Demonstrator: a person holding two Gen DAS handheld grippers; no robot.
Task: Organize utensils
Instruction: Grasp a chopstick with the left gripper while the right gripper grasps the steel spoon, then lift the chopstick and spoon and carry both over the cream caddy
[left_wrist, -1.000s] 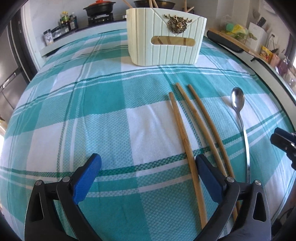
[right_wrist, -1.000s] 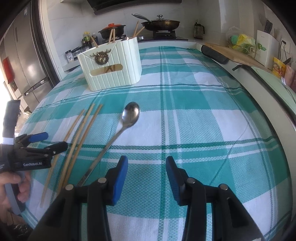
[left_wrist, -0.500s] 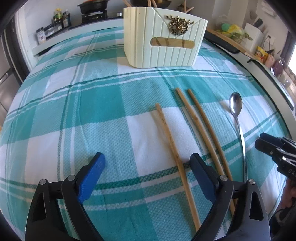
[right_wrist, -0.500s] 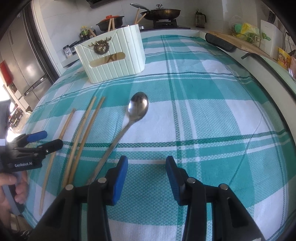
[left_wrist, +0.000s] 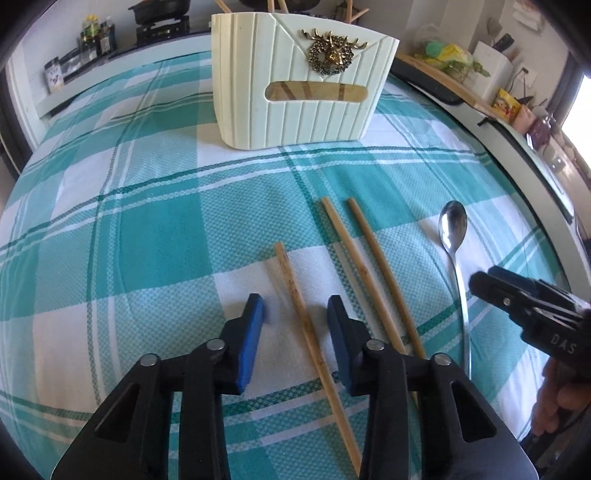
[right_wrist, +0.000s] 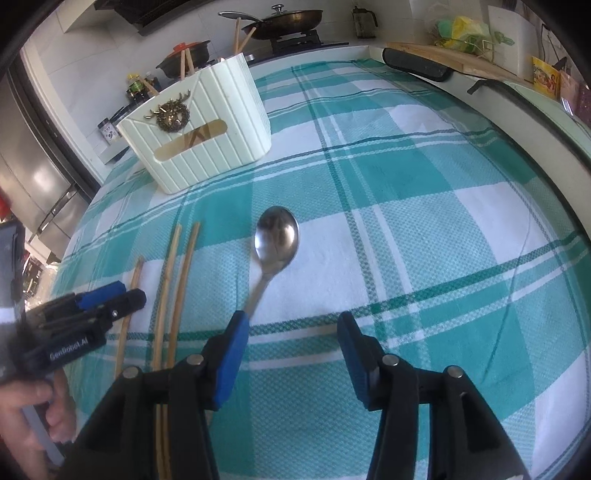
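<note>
Three wooden chopsticks lie on the teal plaid cloth. My left gripper (left_wrist: 295, 317) is open, its jaws on either side of the leftmost chopstick (left_wrist: 295, 295), not gripping it. Two more chopsticks (left_wrist: 365, 273) lie just right of it. A metal spoon (left_wrist: 452, 229) lies further right. My right gripper (right_wrist: 290, 332) is open low over the cloth, its left finger beside the spoon (right_wrist: 277, 236) handle. A cream utensil holder (left_wrist: 303, 88) with a deer emblem stands at the back, holding several chopsticks.
The table's white rim (right_wrist: 554, 122) runs along the right. A stove with pans (right_wrist: 284, 18), bottles (left_wrist: 96, 29) and a fridge (right_wrist: 33, 184) stand beyond the table. The right gripper shows in the left wrist view (left_wrist: 517, 295); the left one shows in the right wrist view (right_wrist: 92, 306).
My left gripper has narrowed its jaws and moved right to straddle the leftmost chopstick. My right gripper has moved forward, closer to the spoon.
</note>
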